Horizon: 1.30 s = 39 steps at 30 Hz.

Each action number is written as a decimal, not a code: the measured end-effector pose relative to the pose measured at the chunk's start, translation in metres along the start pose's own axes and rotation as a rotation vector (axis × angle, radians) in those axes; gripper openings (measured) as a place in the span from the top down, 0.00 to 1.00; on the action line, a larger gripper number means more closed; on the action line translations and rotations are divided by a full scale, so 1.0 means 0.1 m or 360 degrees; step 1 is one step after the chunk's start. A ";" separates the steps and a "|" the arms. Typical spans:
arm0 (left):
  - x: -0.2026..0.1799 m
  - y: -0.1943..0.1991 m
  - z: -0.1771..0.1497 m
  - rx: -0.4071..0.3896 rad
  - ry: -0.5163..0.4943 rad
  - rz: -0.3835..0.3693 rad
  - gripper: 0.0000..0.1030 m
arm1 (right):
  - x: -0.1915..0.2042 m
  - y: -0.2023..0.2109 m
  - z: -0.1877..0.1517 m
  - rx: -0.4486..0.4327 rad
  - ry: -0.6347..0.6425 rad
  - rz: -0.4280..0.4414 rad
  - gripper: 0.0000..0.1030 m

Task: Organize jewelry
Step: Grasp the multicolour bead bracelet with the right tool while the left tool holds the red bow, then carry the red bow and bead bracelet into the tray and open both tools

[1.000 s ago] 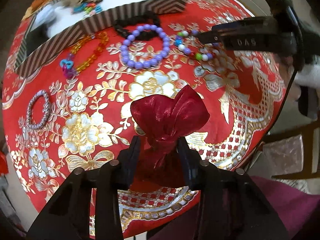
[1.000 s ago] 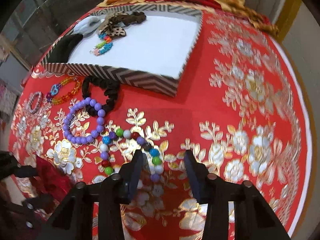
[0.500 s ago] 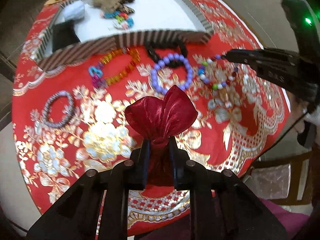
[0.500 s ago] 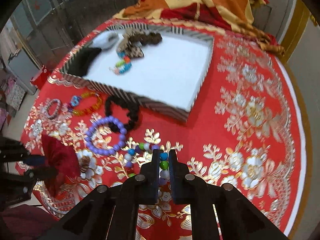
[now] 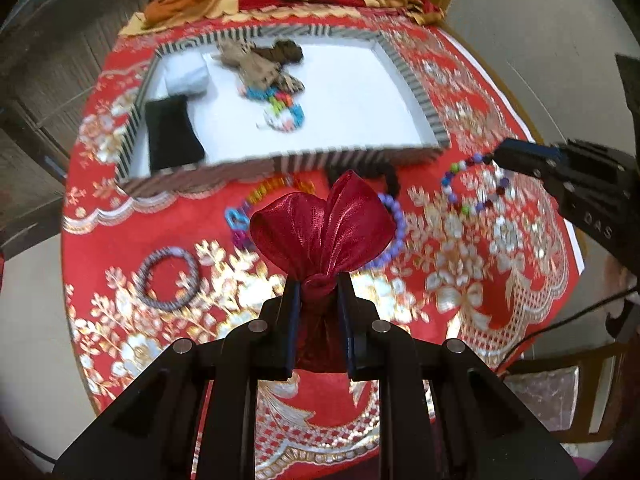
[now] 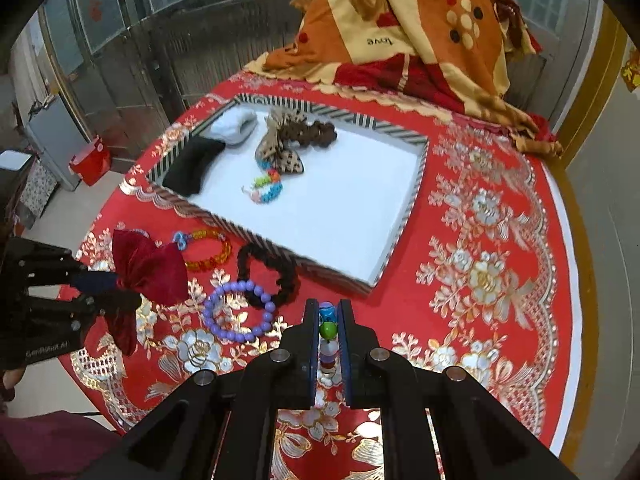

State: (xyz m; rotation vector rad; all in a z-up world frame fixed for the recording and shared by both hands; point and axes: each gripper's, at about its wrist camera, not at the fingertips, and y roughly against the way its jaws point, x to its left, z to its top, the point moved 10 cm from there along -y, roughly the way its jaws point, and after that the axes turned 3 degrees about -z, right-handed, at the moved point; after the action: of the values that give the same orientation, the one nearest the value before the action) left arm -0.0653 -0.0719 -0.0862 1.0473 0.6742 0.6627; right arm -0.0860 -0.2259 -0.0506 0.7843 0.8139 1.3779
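My left gripper (image 5: 318, 286) is shut on the tied neck of a dark red satin pouch (image 5: 322, 228) and holds it above the red tablecloth; the pouch also shows in the right wrist view (image 6: 146, 268). My right gripper (image 6: 329, 312) is shut on a multicoloured bead bracelet (image 6: 328, 330), which hangs from its tips in the left wrist view (image 5: 472, 188). The striped white-floored tray (image 6: 414, 196) lies beyond both, holding a black pouch (image 6: 192, 166), a white pouch (image 6: 234, 126), hair ties and a colourful bracelet (image 6: 268, 190).
On the cloth before the tray lie a purple bead bracelet (image 6: 238, 312), a black scrunchie (image 6: 268, 272), an amber bracelet (image 6: 208, 250) and a grey beaded bangle (image 5: 166, 276). A folded orange blanket (image 6: 404, 36) lies behind the tray. The table edge is close below.
Both grippers closed, the left on the pouch and the right on the multicoloured bracelet, and both have lifted their loads off the cloth and drawn back from the table.
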 end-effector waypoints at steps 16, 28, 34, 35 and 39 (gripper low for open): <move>0.51 0.03 0.78 -0.0067 0.0222 0.0100 0.84 | -0.02 -0.13 0.70 -0.0053 0.0031 0.0056 0.92; 0.79 -0.41 1.14 0.0004 0.0402 0.0189 0.84 | 0.28 -0.69 1.13 0.0028 0.0097 0.0255 0.92; 0.89 -0.63 1.21 0.0058 0.0450 0.0222 0.84 | 0.12 -1.13 1.31 0.0091 0.0064 0.0247 0.92; 0.90 -0.66 1.22 0.0066 0.0456 0.0226 0.84 | 0.06 -1.22 1.33 0.0104 0.0051 0.0243 0.92; 0.93 -0.78 1.26 0.0097 0.0483 0.0231 0.84 | -0.15 -1.51 1.40 0.0150 0.0005 0.0201 0.92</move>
State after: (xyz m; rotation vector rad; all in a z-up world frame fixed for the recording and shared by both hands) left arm 0.1017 -0.0964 -0.1311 1.0689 0.8908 0.9441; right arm 0.1112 -0.2480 -0.1078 0.9198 0.8487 1.4612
